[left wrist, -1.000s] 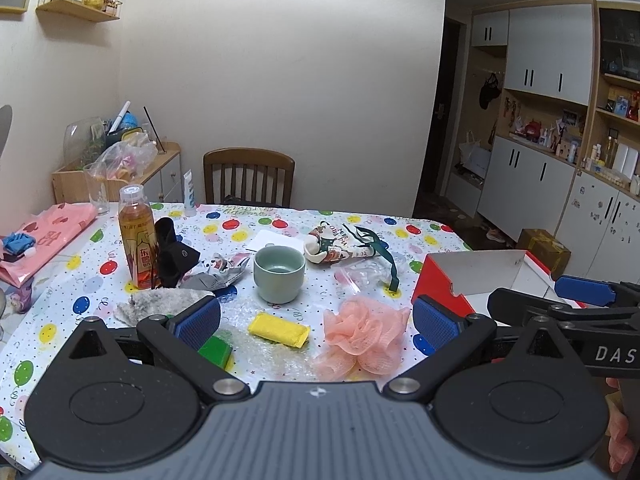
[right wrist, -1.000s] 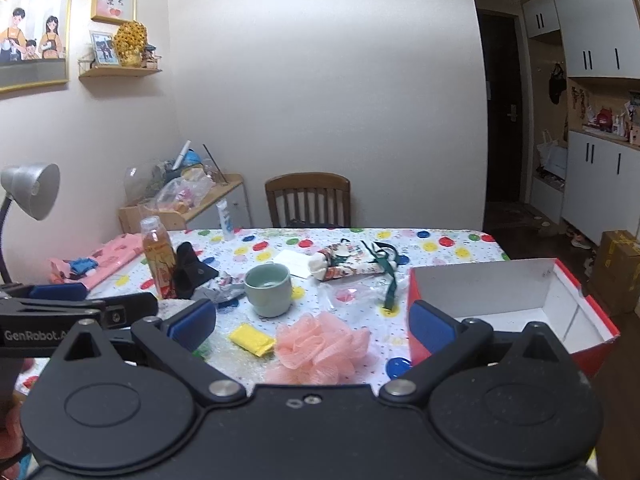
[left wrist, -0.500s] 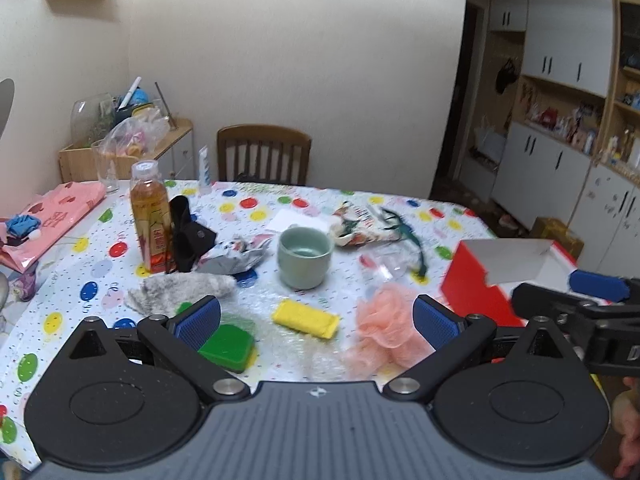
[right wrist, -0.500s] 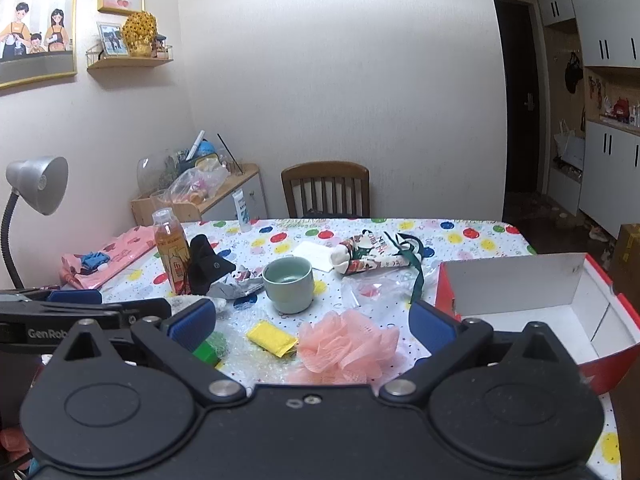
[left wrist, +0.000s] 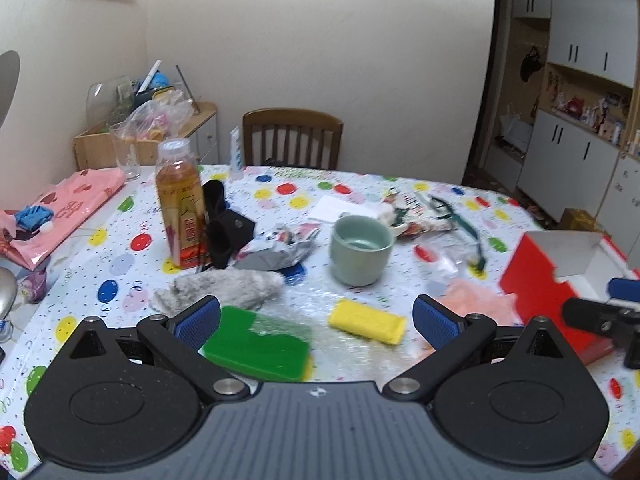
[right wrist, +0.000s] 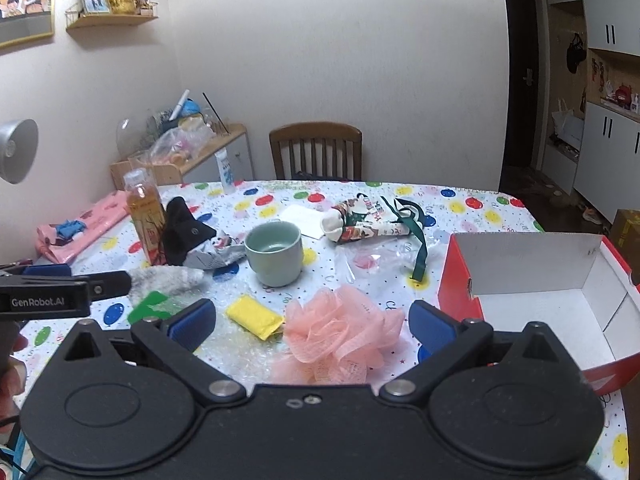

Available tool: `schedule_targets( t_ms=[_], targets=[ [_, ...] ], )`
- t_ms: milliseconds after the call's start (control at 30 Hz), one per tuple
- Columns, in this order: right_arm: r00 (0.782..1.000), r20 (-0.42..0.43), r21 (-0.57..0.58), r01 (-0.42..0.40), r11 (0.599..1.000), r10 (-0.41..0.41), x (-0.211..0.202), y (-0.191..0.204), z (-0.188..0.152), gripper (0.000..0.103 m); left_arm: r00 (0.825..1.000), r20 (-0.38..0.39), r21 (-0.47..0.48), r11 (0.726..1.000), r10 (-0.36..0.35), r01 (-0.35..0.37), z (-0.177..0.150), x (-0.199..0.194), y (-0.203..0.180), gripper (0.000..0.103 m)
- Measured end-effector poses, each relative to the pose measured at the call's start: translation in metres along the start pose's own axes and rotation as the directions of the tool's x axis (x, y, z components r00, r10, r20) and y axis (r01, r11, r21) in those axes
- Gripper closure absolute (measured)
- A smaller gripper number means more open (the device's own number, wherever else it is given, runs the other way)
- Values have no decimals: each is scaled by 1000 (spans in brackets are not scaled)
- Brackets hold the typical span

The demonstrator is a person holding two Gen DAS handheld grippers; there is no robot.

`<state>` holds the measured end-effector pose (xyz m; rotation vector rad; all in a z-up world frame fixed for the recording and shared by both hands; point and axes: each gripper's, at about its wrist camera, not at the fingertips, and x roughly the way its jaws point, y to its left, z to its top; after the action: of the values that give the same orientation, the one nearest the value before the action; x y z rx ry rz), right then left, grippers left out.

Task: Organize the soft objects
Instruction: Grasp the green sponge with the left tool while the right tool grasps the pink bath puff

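Both sponges (left wrist: 256,344) between left jaws.

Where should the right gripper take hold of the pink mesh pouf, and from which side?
Grip the pink mesh pouf across its bunched middle, coming from above and the near edge. It is a loose, ruffled ball with no handle showing, so a central pinch probably gathers most mesh. The right gripper is open, already facing it; the yellow sponge lies close on its left, so descend steeply.
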<state>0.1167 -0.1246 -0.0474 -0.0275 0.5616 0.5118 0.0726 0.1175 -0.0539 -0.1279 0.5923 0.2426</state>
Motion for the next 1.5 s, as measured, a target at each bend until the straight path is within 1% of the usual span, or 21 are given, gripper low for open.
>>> schedule_targets(
  t_ms=[133, 233, 300, 367, 433, 533, 733, 833, 900, 933, 967, 1033, 1100, 1133, 1200, 1267, 1333, 1367, 1400, 1433, 1500],
  targets=[
    [999, -26, -2, 19, 1000, -19, 15, 1, 1, 0, 999, -46, 21, 1000, 22, -22, -6, 21, 12, 0],
    [998, -58, 5, 30, 1000, -30, 28, 0, 1, 0, 996, -83, 15, 1000, 19, -18, -9, 34, 21, 0],
    [997, -73, 8, 36, 999, -35, 35, -1, 0, 0, 994, -109, 4, 1000, 19, -18, -10, 43, 27, 0],
    [996, -82, 3, 43, 999, -43, 41, 0, 0, 0, 989, -144, -27, 999, 19, -23, -9, 51, 34, 0],
    [994, -91, -9, 53, 999, -54, 49, 0, 0, 0, 980, -198, -71, 997, 28, -42, -8, 63, 43, 0],
    [992, -106, -17, 67, 998, -69, 59, -1, 0, 0, 958, -282, -144, 985, 48, -91, -7, 83, 60, 1],
    [989, -120, -49, 81, 995, -87, 78, -1, 1, 1, 919, -393, -294, 942, 39, -165, 1, 110, 89, 1],
    [987, -131, -91, 79, 993, -91, 87, -1, 0, 1, 894, -447, -374, 903, 24, -211, 5, 123, 99, 1],
    [985, -142, -101, 78, 992, -92, 93, -3, 0, 1, 880, -474, -447, 862, -3, -238, 7, 131, 106, 1],
    [984, -152, -102, 75, 992, -90, 96, -5, 1, 1, 876, -482, -470, 846, -6, -252, 8, 134, 108, 1],
    [983, -161, -99, 70, 993, -86, 99, -7, 1, 1, 874, -486, -481, 836, -2, -265, 10, 137, 109, 1],
    [982, -168, -99, 67, 993, -83, 103, -7, 1, 1, 869, -495, -495, 814, 24, -305, 14, 142, 111, 1],
    [981, -173, -102, 67, 993, -83, 108, -9, 2, 1, 861, -508, -533, 775, 28, -339, 14, 148, 116, 3],
    [980, -177, -103, 67, 992, -85, 110, -9, 2, 1, 855, -518, -553, 755, 19, -352, 14, 152, 118, 6],
    [979, -186, -114, 67, 991, -88, 115, -9, 1, 1, 841, -541, -585, 716, 7, -382, 12, 157, 121, 6],
    [976, -193, -132, 70, 989, -95, 121, -9, 2, 1, 829, -559, -616, 671, -3, -413, 8, 161, 125, 6],
    [973, -208, -140, 75, 987, -104, 127, -11, 2, 1, 815, -578, -651, 619, -28, -440, 4, 167, 130, 6],
    [971, -218, -135, 72, 988, -101, 131, -12, 3, 1, 814, -579, -668, 598, -42, -444, 3, 169, 131, 6],
    [968, -230, -128, 71, 989, -99, 134, -13, 3, 1, 813, -581, -677, 586, -52, -446, 3, 171, 132, 6],
    [966, -240, -123, 68, 990, -97, 138, -14, 4, 1, 813, -580, -676, 586, -50, -446, 3, 173, 130, 6],
    [962, -259, -123, 53, 991, -84, 143, -12, 4, 1, 815, -579, -661, 603, -31, -447, 6, 177, 127, 6]
  ],
)
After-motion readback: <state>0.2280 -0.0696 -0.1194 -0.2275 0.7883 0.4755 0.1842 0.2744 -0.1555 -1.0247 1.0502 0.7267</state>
